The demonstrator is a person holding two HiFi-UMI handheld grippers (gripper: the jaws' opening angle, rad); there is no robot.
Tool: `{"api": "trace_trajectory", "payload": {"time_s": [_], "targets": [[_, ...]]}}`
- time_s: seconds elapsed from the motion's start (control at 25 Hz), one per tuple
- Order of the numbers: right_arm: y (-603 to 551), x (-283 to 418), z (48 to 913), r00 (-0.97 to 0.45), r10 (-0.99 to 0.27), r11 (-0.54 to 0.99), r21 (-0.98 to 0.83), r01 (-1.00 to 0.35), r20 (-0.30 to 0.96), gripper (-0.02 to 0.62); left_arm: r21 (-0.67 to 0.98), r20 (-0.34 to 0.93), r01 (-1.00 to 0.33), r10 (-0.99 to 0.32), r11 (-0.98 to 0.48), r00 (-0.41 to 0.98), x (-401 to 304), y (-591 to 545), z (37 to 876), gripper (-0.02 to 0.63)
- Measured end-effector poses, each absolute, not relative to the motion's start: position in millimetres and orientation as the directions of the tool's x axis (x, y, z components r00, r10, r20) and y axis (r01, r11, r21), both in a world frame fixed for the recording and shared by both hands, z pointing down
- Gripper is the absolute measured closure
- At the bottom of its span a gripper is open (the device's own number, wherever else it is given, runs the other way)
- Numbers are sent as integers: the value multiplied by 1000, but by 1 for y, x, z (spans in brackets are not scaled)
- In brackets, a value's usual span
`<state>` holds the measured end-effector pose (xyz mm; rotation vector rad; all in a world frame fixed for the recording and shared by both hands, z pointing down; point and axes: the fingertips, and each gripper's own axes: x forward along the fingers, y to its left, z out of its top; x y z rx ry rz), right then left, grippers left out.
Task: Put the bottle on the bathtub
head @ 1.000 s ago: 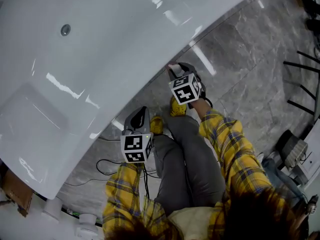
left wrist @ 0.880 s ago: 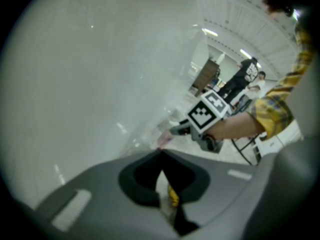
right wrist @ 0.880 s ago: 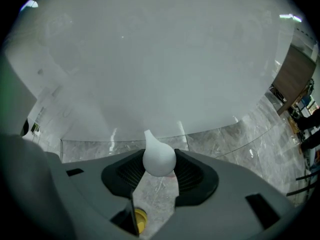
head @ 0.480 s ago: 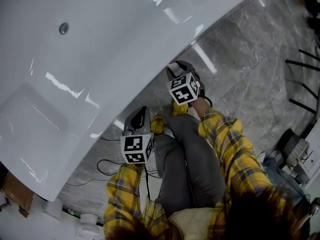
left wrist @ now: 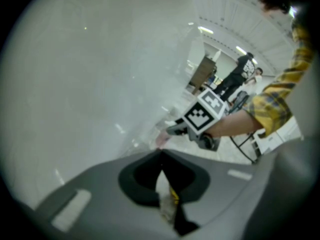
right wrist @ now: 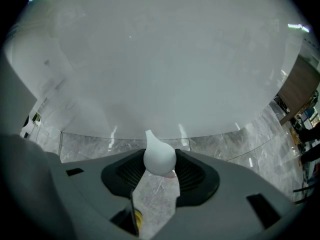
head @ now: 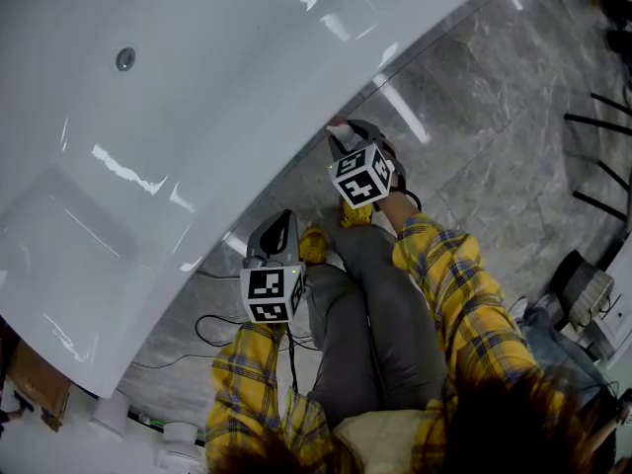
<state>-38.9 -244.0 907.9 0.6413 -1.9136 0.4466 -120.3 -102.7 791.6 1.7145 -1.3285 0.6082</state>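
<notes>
The white bathtub (head: 197, 87) fills the upper left of the head view, and its smooth outer wall (right wrist: 165, 59) faces both grippers. My right gripper (head: 341, 132) is low beside the tub's outer edge, shut on a small white bottle (right wrist: 160, 156) with a rounded, pointed top. From the head view only the bottle's pale tip (head: 338, 125) shows. The left gripper view shows the right gripper (left wrist: 169, 131) with the bottle (left wrist: 161, 139) close to the tub wall (left wrist: 75, 84). My left gripper (head: 280, 223) hangs nearer my legs, jaws together with nothing between them.
A round drain fitting (head: 125, 59) sits inside the tub. Grey marble floor (head: 494, 97) runs to the right. Black cables (head: 212, 329) lie on the floor by my feet. A black rack (head: 602, 156) stands at far right, a cardboard box (head: 35, 388) at lower left.
My right gripper with the bottle has edged slightly up and left toward the tub's edge. The left gripper has barely moved.
</notes>
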Motion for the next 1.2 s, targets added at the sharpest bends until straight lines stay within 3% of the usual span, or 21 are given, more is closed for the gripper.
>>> {"api": "trace_trajectory", "payload": {"time_s": [0.56,1.2], "targets": [[-243,-31,877,-347,-219,777,-52,-627,912,422,330,791,-939,-516,-94,329,-113,-115,762,598],[-233,-15,767,-390,-227,731,-109,-673,893,446,319,758,-938,-558,-135,337,-105,-144,667,598]]}}
